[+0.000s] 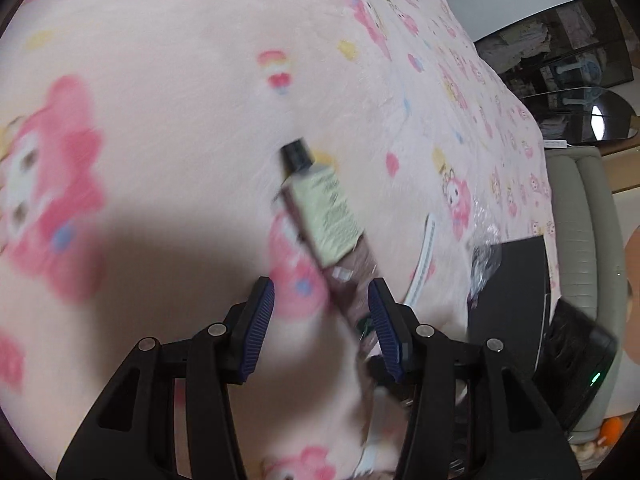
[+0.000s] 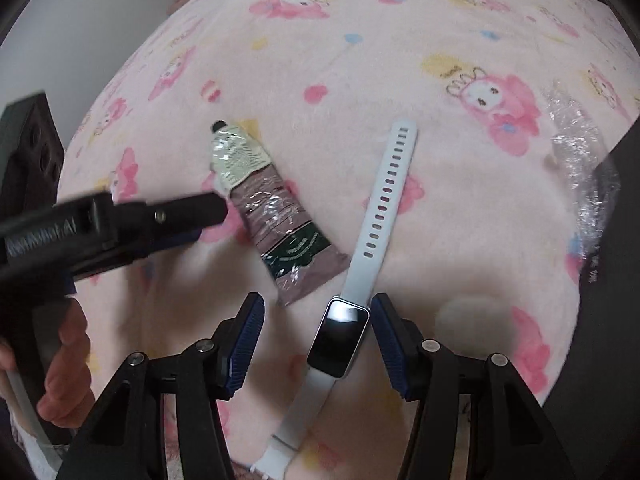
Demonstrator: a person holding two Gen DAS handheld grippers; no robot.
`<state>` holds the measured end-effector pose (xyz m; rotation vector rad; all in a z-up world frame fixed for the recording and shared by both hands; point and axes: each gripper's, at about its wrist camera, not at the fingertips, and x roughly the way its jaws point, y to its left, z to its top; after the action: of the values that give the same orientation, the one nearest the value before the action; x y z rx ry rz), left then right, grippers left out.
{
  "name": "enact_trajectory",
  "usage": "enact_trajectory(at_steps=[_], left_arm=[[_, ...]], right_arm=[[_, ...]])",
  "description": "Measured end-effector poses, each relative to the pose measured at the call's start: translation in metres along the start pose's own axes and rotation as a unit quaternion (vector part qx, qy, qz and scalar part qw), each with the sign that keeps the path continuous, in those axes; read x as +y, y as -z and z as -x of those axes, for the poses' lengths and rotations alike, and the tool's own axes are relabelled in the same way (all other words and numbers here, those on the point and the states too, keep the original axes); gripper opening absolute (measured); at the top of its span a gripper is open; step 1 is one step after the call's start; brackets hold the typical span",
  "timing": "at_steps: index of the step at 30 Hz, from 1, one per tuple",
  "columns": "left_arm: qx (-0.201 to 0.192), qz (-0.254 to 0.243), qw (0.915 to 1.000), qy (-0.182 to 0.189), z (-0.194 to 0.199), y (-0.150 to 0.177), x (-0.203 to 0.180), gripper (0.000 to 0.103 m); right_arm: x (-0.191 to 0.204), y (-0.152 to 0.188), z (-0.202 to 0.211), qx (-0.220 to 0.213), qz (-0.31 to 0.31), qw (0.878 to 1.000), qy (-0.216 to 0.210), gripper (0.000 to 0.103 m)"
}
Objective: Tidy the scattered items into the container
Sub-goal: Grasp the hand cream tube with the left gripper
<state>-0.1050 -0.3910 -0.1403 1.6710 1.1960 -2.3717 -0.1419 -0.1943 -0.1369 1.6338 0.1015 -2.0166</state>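
- Pink fleece blanket point(image 2: 320, 80) with a printed cartoon rabbit and flower pattern covers the whole working surface; its pile is soft and fuzzy.
- Count of scattered items in view: one tube, one smartwatch, one piece of crinkled clear plastic wrap point(image 2: 576, 152).
- Tube point(image 2: 272, 204): soft, flattened, crimped at its wide end, with a small black screw cap at the narrow end. It has a pale green label near the cap, a mauve foil-like body and a dark green panel near the crimp. It lies diagonally near the middle of the blanket.
- Smartwatch point(image 2: 340, 336): rectangular glossy black screen with rounded corners, on a white smooth strap with one row of holes. It lies just beside the crimped end of the tube.
- Container point(image 1: 508, 304): dark, flat-sided and box-like, at the blanket's right edge in the left wrist view; the plastic wrap lies against it.
- Left gripper point(image 1: 322, 308): two black fingers with ribbed blue pads, jaws apart. The tube's crimped end lies between the pads; contact cannot be told because of motion blur.
- Right gripper point(image 2: 318, 330): same build, jaws apart, with the watch screen between the pads; no pad visibly presses on it.
- One hand point(image 2: 64, 364) holds the left gripper's handle at the left edge of the right wrist view.
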Motion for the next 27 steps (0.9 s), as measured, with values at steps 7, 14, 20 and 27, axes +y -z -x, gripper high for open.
enact_trajectory(at_steps=[7,14,20,27], left_arm=[[-0.006,0.006,1.0,-0.003,-0.019,-0.024,-0.001,0.038],[-0.016,0.02,0.9994,-0.021,0.0,0.002,-0.003,0.036],[-0.021,0.039,0.9988,-0.022,0.031,0.042,0.011,0.036],[-0.084,0.021,0.9892,-0.118,0.044,0.045,0.021,0.049]], right_arm=[[-0.007,-0.009,-0.003,-0.028,-0.013,1.0,-0.003,0.033],[-0.01,-0.01,0.011,-0.05,-0.027,0.998,-0.007,0.029],[-0.018,0.007,0.014,-0.024,-0.045,0.998,-0.025,0.031],[-0.01,0.016,0.018,-0.019,-0.03,0.999,-0.025,0.039]])
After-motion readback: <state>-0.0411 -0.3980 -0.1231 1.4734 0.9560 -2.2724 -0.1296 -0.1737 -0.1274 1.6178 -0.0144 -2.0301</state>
